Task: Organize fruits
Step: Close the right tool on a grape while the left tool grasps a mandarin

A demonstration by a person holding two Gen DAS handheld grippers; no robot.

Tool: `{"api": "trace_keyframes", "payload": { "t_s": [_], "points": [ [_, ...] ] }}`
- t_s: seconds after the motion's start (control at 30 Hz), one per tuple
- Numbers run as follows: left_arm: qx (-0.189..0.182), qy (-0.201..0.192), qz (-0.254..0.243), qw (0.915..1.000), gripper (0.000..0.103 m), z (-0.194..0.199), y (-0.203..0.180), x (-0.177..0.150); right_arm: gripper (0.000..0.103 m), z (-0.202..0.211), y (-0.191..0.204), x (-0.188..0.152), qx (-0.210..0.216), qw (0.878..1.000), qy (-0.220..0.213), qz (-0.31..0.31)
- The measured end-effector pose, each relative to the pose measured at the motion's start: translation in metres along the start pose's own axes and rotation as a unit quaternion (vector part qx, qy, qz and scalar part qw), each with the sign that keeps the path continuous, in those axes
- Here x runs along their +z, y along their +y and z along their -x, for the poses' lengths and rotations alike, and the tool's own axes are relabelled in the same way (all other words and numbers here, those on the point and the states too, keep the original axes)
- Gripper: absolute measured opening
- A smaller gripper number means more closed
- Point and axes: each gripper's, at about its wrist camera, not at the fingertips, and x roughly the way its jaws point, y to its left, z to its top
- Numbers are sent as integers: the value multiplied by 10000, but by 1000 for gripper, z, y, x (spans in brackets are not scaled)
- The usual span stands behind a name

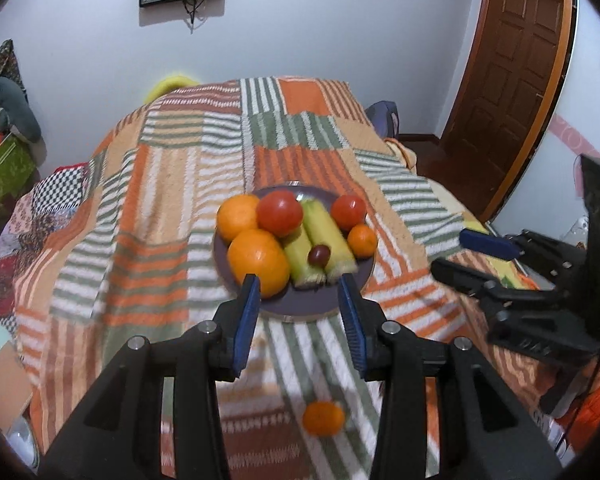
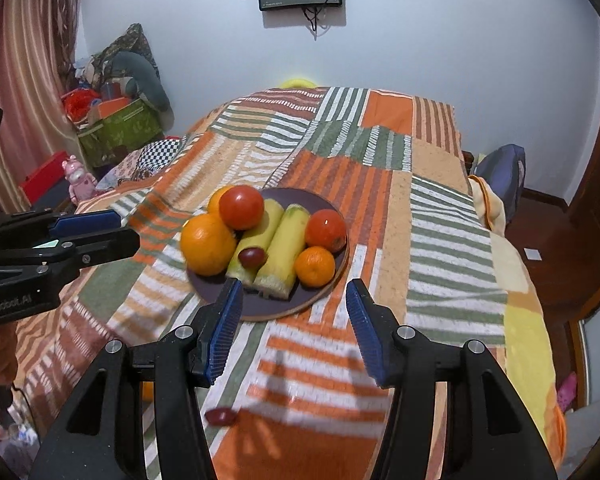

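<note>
A dark round plate (image 1: 300, 304) (image 2: 256, 306) lies on the striped bedspread. It holds two large oranges (image 1: 258, 260) (image 2: 207, 244), two tomatoes (image 1: 280, 213) (image 2: 242, 207), two yellow-green corn pieces (image 1: 326, 236) (image 2: 284, 250), a small mandarin (image 1: 362, 241) (image 2: 315, 266) and a dark red date (image 1: 319, 255) (image 2: 253, 256). A loose mandarin (image 1: 324, 418) lies on the bedspread below my left gripper (image 1: 300, 286), which is open and empty. A loose red date (image 2: 220, 416) lies near my right gripper (image 2: 294, 292), also open and empty.
The bed's striped blanket (image 1: 172, 184) (image 2: 440, 240) drops off at its edges. A green box (image 2: 120, 130) and clutter stand at the left wall. A wooden door (image 1: 516, 64) is at the right. The other gripper shows at each view's side (image 1: 480, 248) (image 2: 88, 232).
</note>
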Motion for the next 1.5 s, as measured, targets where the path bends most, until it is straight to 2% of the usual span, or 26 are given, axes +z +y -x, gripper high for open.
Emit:
{"api": "trace_keyframes", "payload": {
  "t_s": [0.3, 0.63, 0.93, 1.2, 1.27, 1.5],
  "points": [
    [-23, 446, 78, 9990, 40, 6, 2, -56, 50, 14, 23, -33, 93, 9996, 244, 143],
    [-238, 1000, 57, 9947, 40, -19, -8, -96, 50, -9, 42, -68, 271, 9964, 778, 211],
    [-380, 1177, 7, 9923, 40, -41, -12, -106, 49, -33, 43, -82, 465, 9920, 1151, 232],
    [-487, 1125, 140, 9924, 35, -47, -8, -103, 37, -43, 46, -83, 505, 9903, 1237, 370],
    [-499, 1108, 153, 9925, 35, -48, -7, -102, 29, -44, 47, -83, 588, 9894, 1263, 404],
    [-467, 988, 193, 9938, 34, -40, -5, -99, 25, -41, 47, -79, 611, 9901, 1209, 366]
  ]
}}
